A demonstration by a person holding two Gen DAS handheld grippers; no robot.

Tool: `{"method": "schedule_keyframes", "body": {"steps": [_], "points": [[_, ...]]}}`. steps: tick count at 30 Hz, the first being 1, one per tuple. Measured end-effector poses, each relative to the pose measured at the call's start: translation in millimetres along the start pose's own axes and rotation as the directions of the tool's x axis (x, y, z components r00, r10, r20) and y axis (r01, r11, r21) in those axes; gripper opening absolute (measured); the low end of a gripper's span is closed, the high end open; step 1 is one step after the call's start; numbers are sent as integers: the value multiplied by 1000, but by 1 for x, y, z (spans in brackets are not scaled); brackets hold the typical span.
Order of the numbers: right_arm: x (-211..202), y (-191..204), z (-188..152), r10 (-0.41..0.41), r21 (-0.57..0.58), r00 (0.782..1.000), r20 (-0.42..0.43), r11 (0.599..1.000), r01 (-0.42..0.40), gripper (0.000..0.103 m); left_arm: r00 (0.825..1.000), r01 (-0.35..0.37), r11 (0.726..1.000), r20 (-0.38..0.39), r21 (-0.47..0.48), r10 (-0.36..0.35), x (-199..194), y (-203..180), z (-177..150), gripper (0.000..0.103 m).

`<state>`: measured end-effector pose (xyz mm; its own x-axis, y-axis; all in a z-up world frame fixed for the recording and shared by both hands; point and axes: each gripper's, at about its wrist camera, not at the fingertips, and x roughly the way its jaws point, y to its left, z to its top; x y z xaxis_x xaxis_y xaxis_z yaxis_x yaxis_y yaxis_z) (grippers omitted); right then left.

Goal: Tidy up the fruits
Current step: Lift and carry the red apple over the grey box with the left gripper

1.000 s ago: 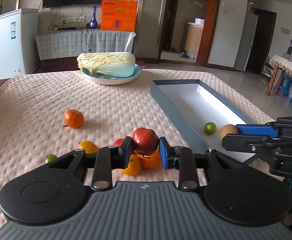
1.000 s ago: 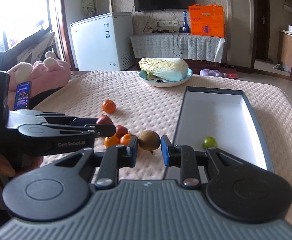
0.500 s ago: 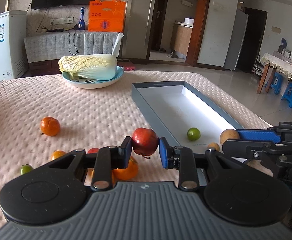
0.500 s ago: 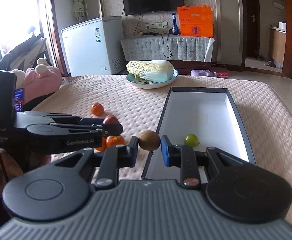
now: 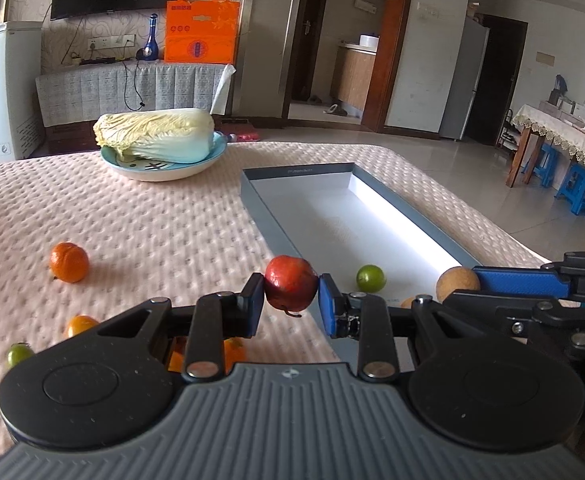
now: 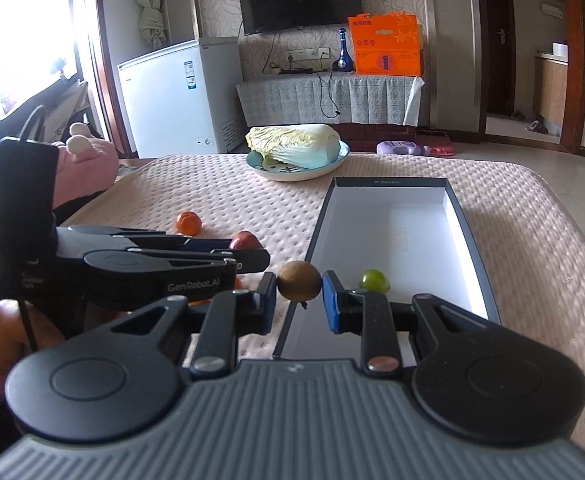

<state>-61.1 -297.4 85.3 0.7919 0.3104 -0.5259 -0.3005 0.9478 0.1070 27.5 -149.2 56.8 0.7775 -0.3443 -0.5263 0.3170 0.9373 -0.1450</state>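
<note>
My left gripper [image 5: 291, 306] is shut on a red apple [image 5: 291, 288], held just above the near left edge of the grey box [image 5: 276, 236]. My right gripper [image 6: 299, 303] is shut on a brown kiwi [image 6: 299, 281], hanging over the box's near left corner [image 6: 292, 328]. A green lime [image 5: 370, 278] [image 6: 374, 280] lies inside the box near its front. In the left wrist view the right gripper [image 5: 458, 285] comes in from the right with the kiwi [image 5: 457, 283]. In the right wrist view the left gripper [image 6: 248, 250] reaches in from the left with the apple [image 6: 245, 240].
Loose on the pink tablecloth lie an orange [image 5: 69, 262] [image 6: 189, 223], a second orange [image 5: 79, 325], a small green fruit [image 5: 19, 353] and more oranges [image 5: 228, 354] under my left fingers. A plate with a cabbage [image 5: 154, 136] [image 6: 296, 146] stands at the back.
The left gripper has carried the apple to the right, from over the pile of oranges to the box's left edge. The right gripper has shifted slightly toward the box with the kiwi.
</note>
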Motion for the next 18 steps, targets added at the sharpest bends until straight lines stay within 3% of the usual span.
{"method": "schedule_keyframes", "body": {"steps": [18], "points": [[-4,-15,-6,-47,32,999,-16,998,47,28,998,59,998,8,2,-59,25,-23,11,34]]}}
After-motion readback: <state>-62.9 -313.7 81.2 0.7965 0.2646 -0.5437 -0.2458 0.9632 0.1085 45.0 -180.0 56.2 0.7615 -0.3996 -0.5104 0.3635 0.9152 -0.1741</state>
